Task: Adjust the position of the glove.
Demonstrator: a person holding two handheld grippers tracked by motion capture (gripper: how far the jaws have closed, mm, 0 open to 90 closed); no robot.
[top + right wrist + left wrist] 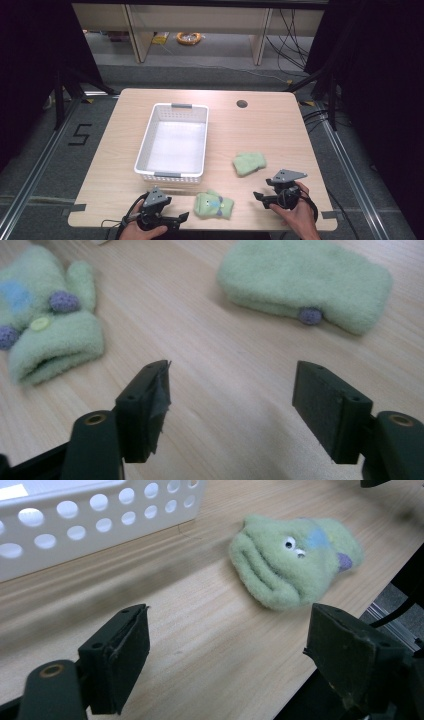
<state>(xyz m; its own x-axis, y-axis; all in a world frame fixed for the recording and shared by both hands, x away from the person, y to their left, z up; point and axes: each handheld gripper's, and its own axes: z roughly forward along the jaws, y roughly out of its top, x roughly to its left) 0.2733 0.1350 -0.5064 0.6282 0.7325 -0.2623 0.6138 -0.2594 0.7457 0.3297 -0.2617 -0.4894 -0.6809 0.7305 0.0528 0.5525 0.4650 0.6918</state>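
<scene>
Two fuzzy green wool mittens lie on a wooden table [280,125], one [214,205] near the front edge, the other [249,163] farther back. Left gripper [183,217] and right gripper [259,196] flank the near mitten, jaws apart, holding nothing.

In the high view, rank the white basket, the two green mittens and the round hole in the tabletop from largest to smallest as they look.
1. White basket, by far the largest.
2. Near mitten and far mitten: they look about alike, so no ranking between them.
3. Round hole, the smallest.
</scene>
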